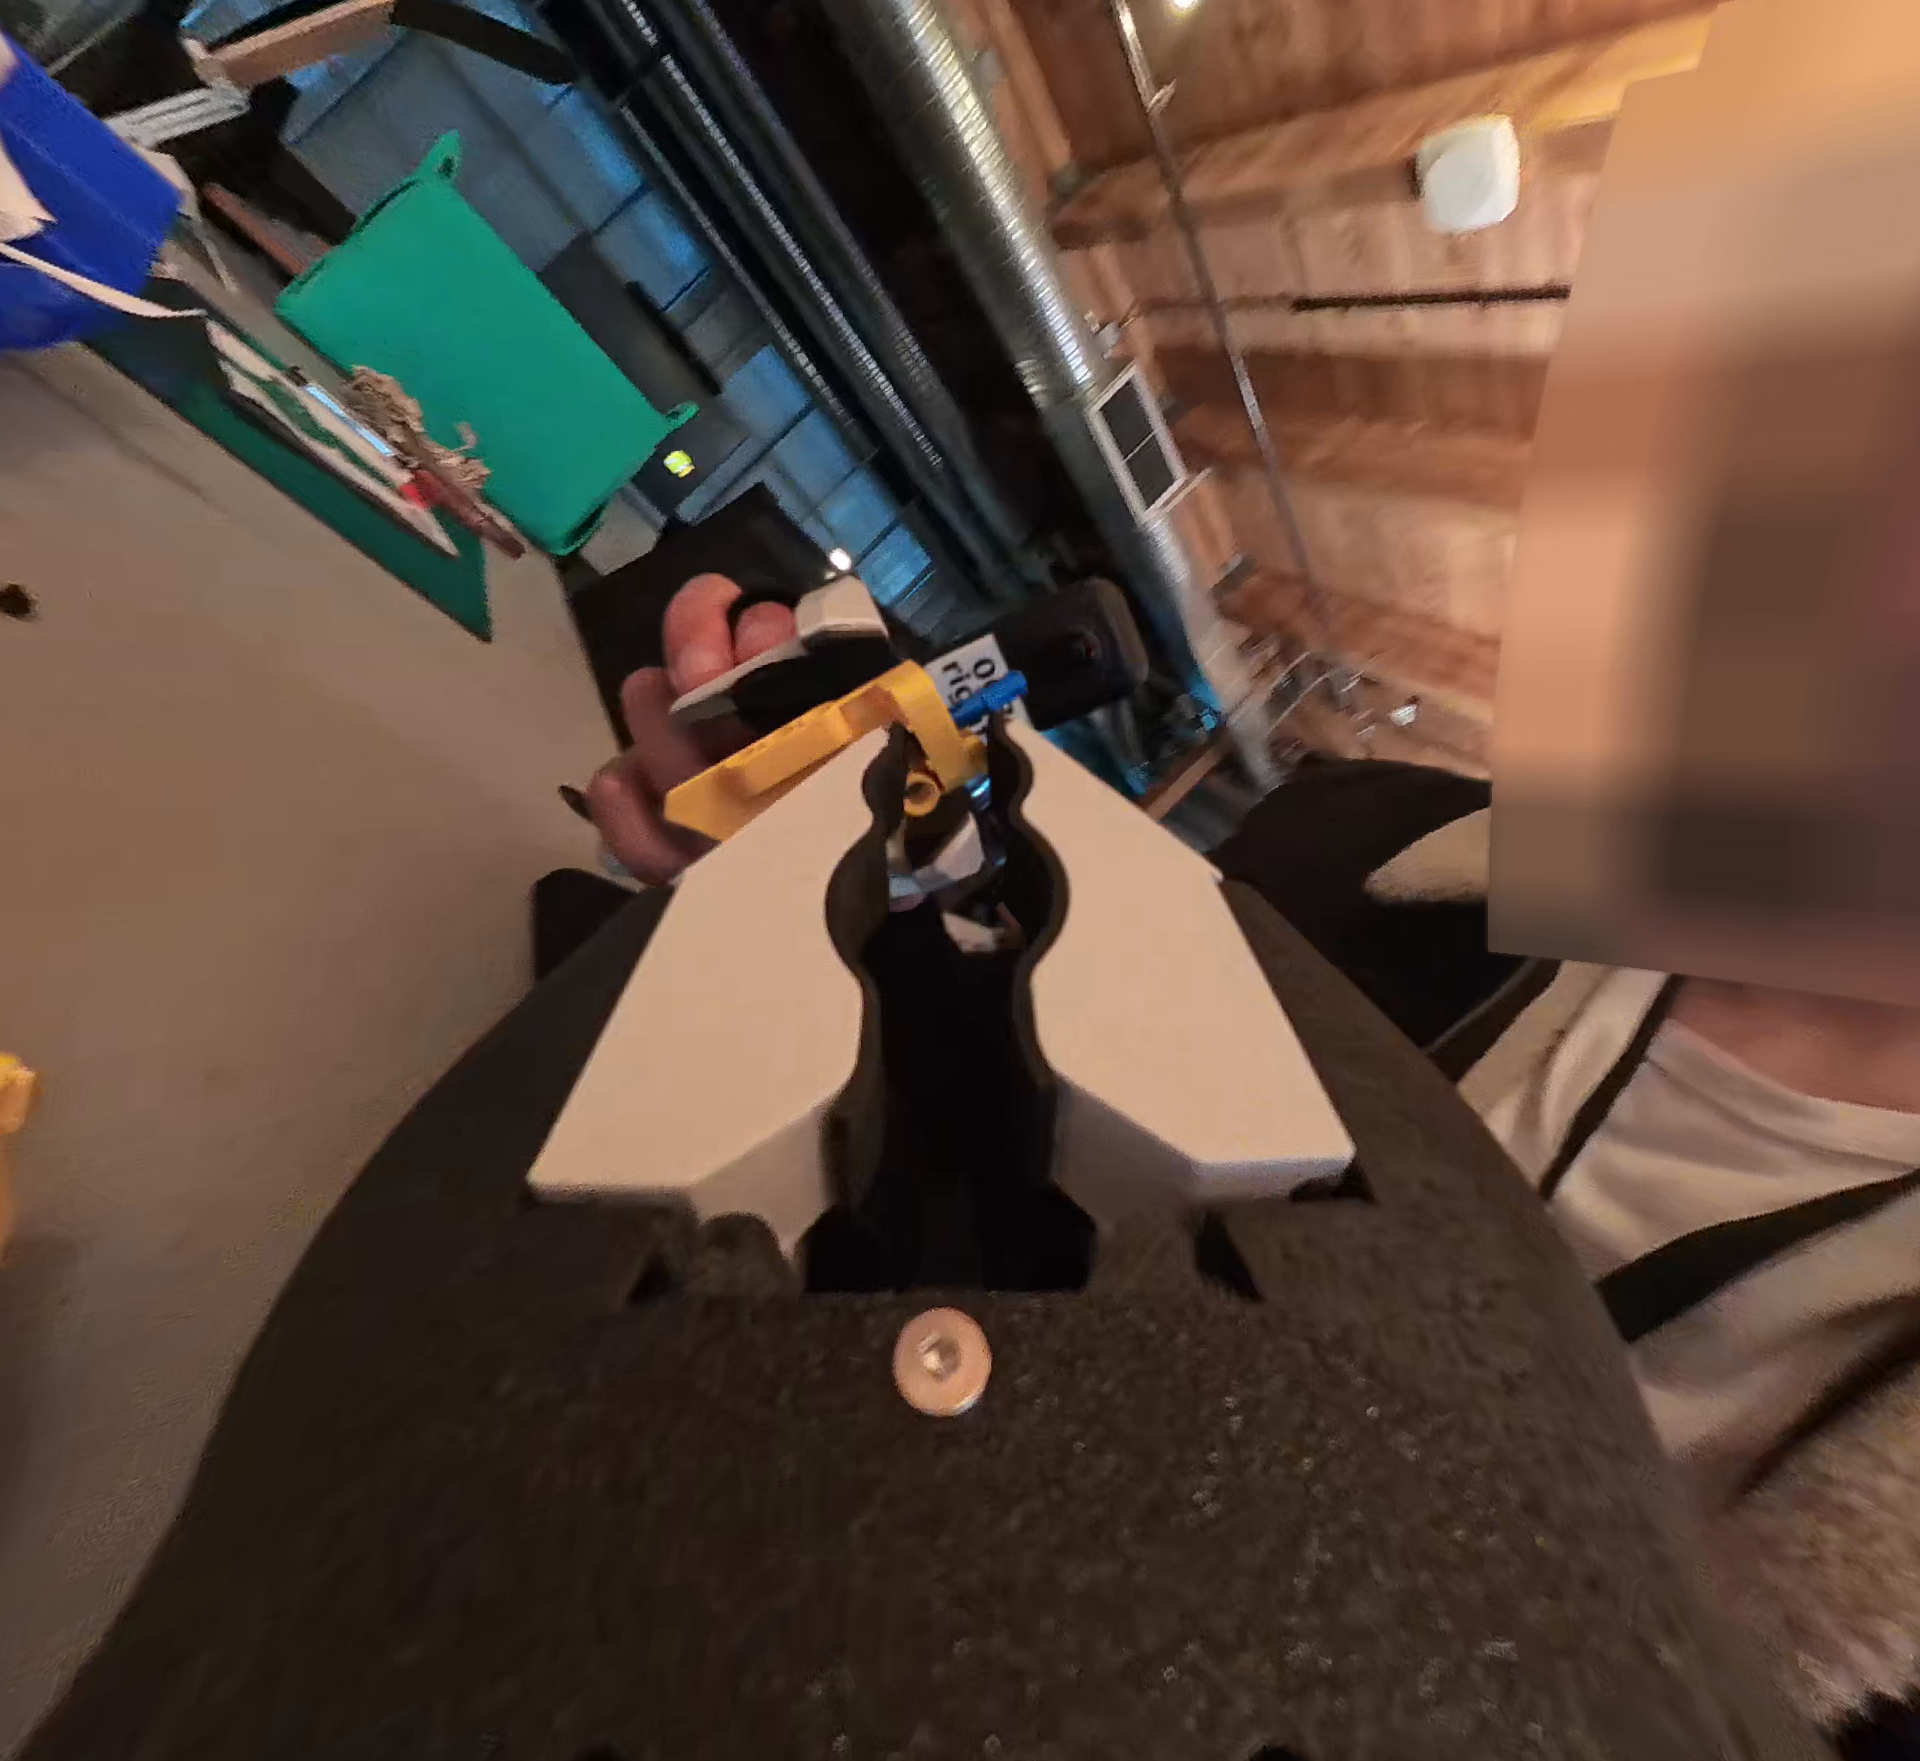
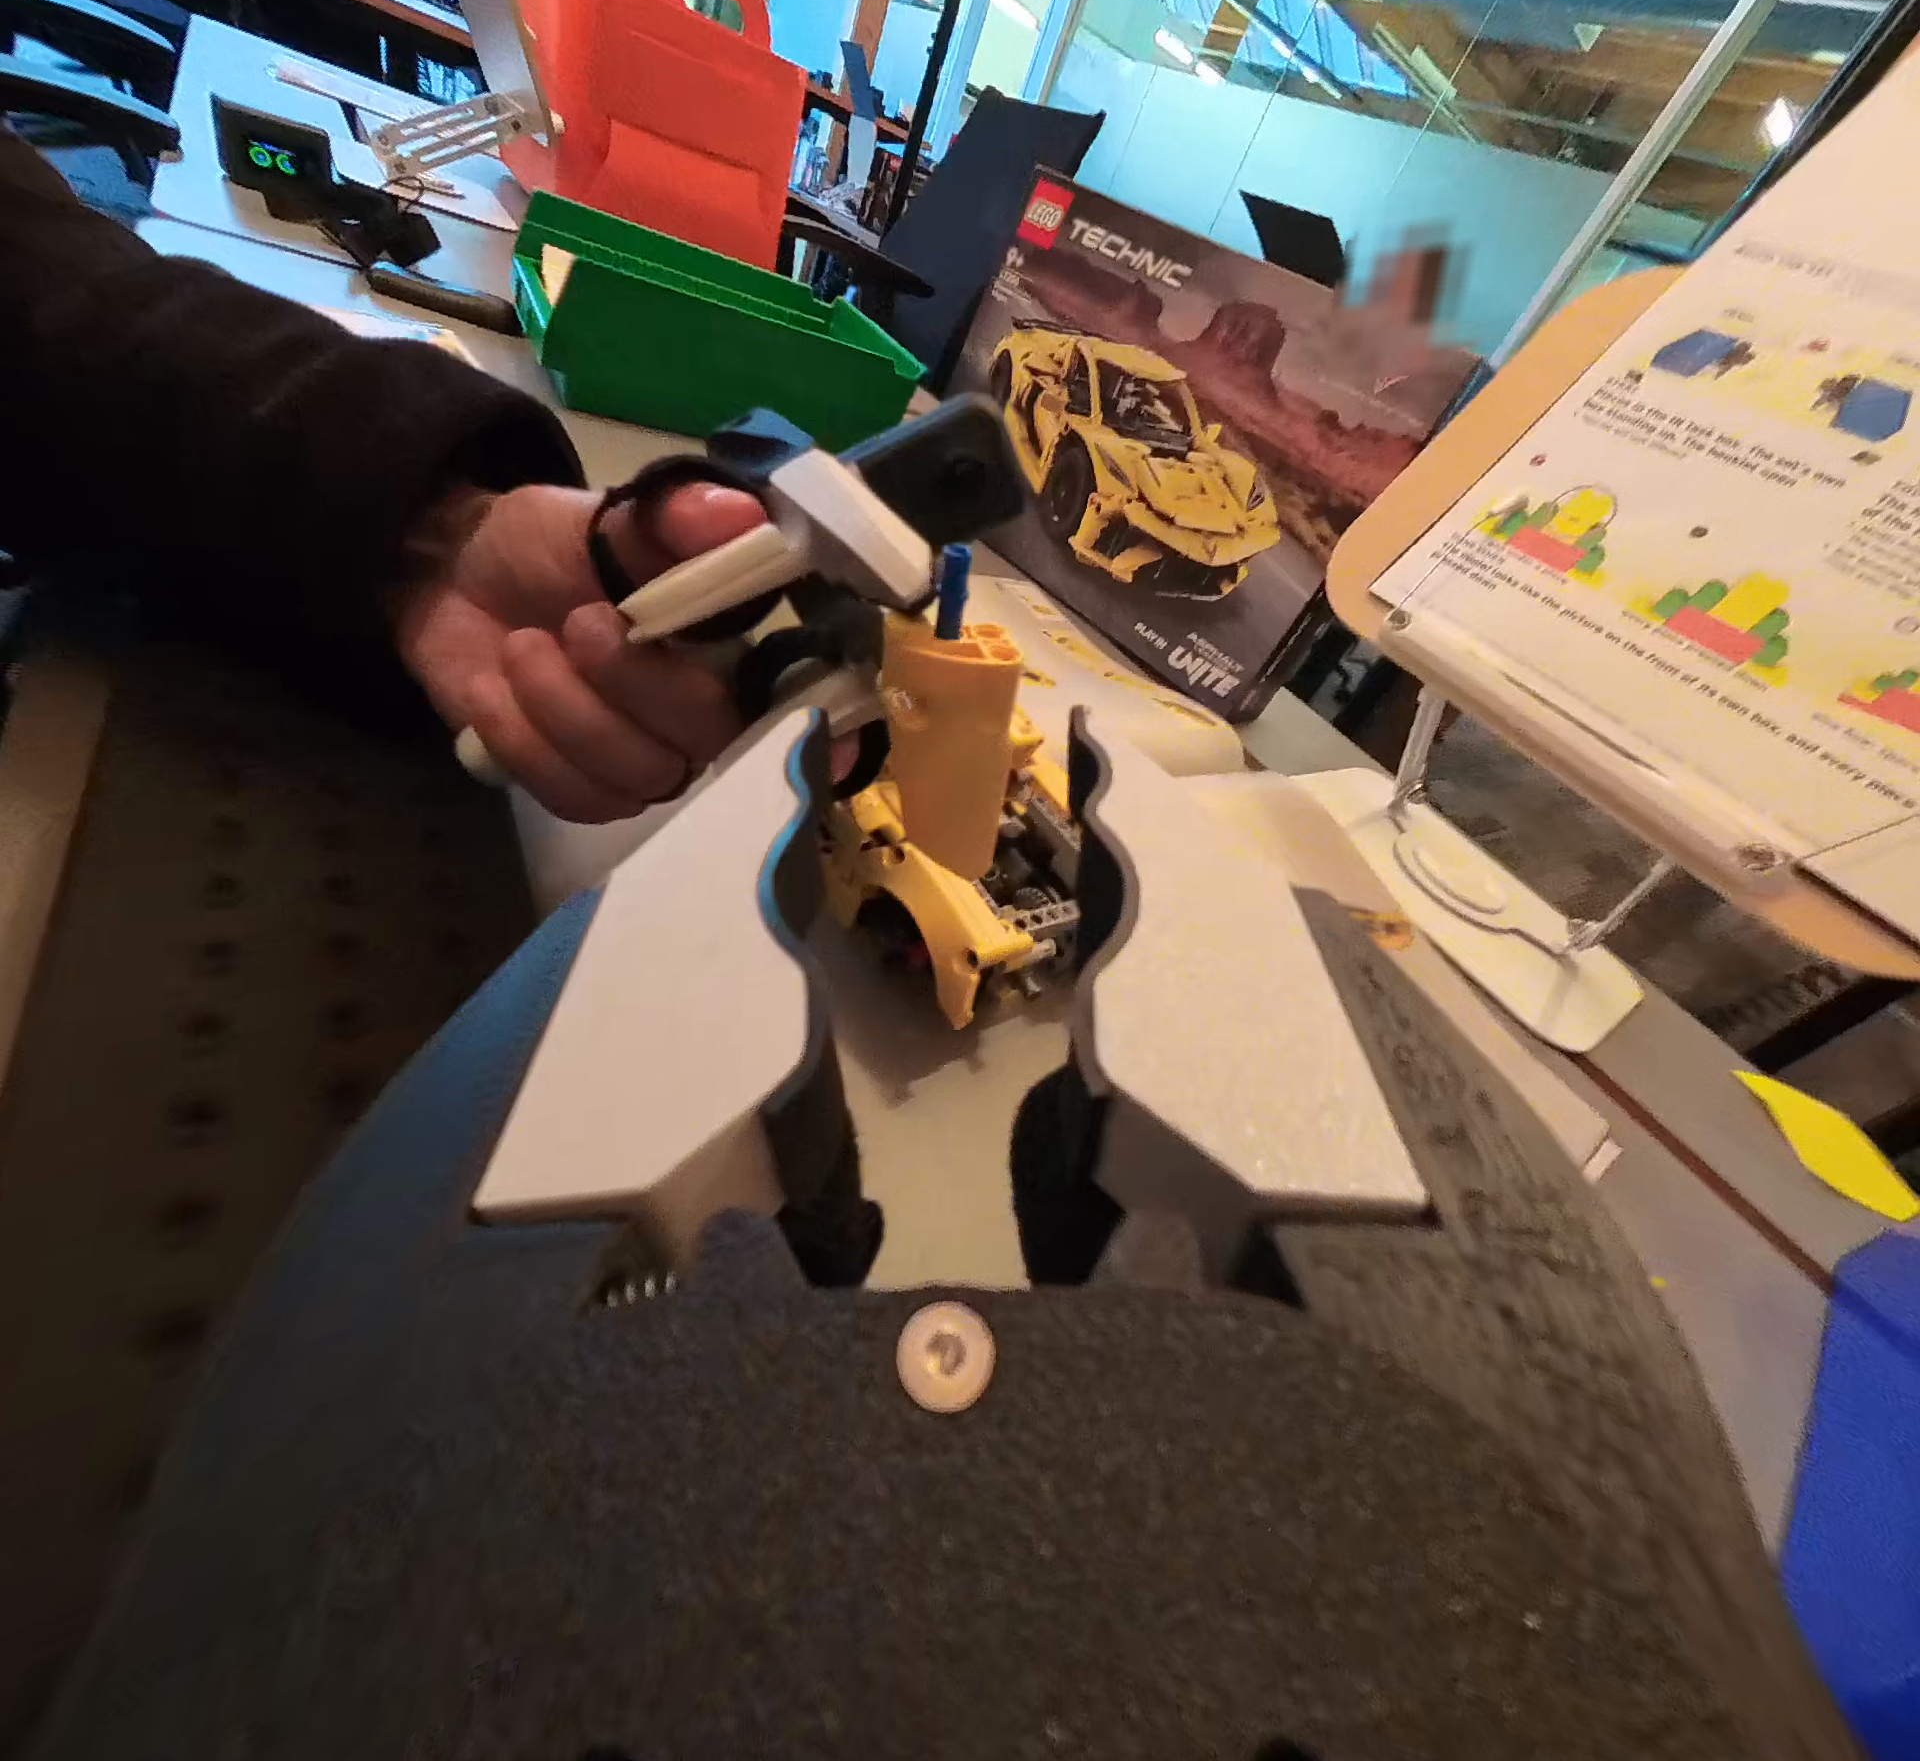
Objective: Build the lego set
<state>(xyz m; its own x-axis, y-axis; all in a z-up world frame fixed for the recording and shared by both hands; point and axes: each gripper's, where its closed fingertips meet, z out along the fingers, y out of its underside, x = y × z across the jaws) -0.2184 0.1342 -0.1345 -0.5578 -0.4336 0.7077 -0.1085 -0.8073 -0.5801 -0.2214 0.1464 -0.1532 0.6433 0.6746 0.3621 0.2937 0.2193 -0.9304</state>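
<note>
A grey table (image 2: 1299, 776) fills the frame's middle, with an open green plastic bin (image 2: 707, 340), contents hidden, upper left. Centre frame, the left gripper (image 2: 883, 662) clenches a yellow Lego panel piece (image 2: 951, 745) carrying a blue pin (image 2: 954, 591). The right gripper (image 2: 940, 828) is released around the yellow Lego car model (image 2: 935, 911).

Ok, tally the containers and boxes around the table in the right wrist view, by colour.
Orange carrier: 1
Green bin: 1
Blue container, only partly in frame: 1
Printed set box: 1
Total: 4
</note>
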